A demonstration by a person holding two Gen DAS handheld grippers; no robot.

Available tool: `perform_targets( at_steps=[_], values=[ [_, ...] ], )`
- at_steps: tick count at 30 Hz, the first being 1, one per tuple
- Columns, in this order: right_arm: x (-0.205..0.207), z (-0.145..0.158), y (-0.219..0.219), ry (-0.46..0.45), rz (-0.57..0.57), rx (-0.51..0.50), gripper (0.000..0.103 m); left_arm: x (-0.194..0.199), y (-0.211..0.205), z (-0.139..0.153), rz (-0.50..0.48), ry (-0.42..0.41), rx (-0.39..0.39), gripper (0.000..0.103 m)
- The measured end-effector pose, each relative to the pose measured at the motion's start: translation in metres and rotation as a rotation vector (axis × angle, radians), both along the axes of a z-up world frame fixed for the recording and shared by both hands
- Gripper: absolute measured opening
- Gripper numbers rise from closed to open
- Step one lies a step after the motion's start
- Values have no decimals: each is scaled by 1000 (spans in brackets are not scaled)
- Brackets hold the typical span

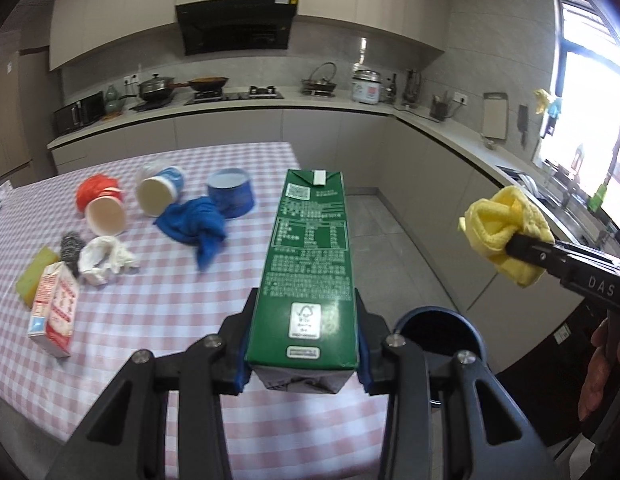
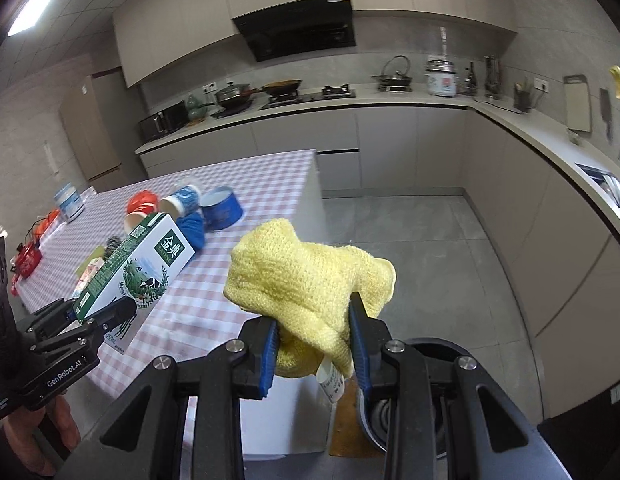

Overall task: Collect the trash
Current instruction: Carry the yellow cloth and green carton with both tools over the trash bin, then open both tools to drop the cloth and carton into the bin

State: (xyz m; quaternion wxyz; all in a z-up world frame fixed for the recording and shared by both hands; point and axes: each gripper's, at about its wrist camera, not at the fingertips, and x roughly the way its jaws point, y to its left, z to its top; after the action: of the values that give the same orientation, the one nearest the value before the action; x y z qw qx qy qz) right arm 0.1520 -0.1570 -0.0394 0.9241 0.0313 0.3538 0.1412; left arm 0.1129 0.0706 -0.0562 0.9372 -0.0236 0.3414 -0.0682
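My left gripper [image 1: 304, 340] is shut on a green milk carton [image 1: 306, 264] and holds it above the table's near edge; the carton also shows in the right wrist view [image 2: 138, 264]. My right gripper [image 2: 314, 344] is shut on a yellow cloth [image 2: 306, 276], held in the air right of the table; the cloth also shows in the left wrist view [image 1: 506, 234]. A dark blue bin [image 1: 440, 332] stands on the floor below, beside the table; it also shows in the right wrist view [image 2: 434, 360].
On the checkered table [image 1: 158, 300] lie a red cup [image 1: 104, 210], a blue-white cup [image 1: 160, 192], a blue tin [image 1: 232, 196], a blue cloth [image 1: 196, 224], crumpled white paper [image 1: 104, 260], a steel scrubber [image 1: 72, 246], a sponge [image 1: 36, 276] and a small red-white carton [image 1: 54, 316]. Kitchen counters run behind and to the right.
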Motion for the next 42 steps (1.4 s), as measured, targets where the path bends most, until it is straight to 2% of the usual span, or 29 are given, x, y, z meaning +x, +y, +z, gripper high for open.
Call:
perform_targets(
  at_steps=[11, 19, 22, 27, 34, 35, 36, 37, 38, 39, 42],
  values=[
    [-20, -20, -104, 51, -76, 13, 34, -1, -98, -12, -132, 49, 1, 41],
    [-17, -50, -150, 105, -37, 8, 34, 4, -153, -39, -181, 129, -3, 41],
    [-11, -73, -157, 144, -7, -3, 34, 9, -171, -56, -194, 198, -20, 41],
    [6, -120, -173, 224, 29, -17, 34, 15, -190, -81, -186, 246, -6, 41],
    [28, -191, -179, 349, 150, -42, 37, 27, -202, -139, -169, 372, -39, 41],
    [34, -205, -178, 379, 175, -44, 38, 29, -204, -149, -167, 384, -42, 42],
    [41, -219, -177, 417, 187, -41, 45, 31, -206, -158, -173, 396, -52, 44],
    [48, -233, -181, 451, 184, -35, 63, 34, -210, -162, -165, 401, -47, 49],
    [55, -246, -187, 476, 158, -39, 79, 35, -211, -169, -135, 414, -16, 66],
    [62, -259, -197, 498, 108, -49, 102, 35, -211, -173, -115, 417, 2, 72],
    [72, -273, -232, 522, -16, 7, 103, 32, -206, -179, -65, 423, 35, 77]
  ],
)
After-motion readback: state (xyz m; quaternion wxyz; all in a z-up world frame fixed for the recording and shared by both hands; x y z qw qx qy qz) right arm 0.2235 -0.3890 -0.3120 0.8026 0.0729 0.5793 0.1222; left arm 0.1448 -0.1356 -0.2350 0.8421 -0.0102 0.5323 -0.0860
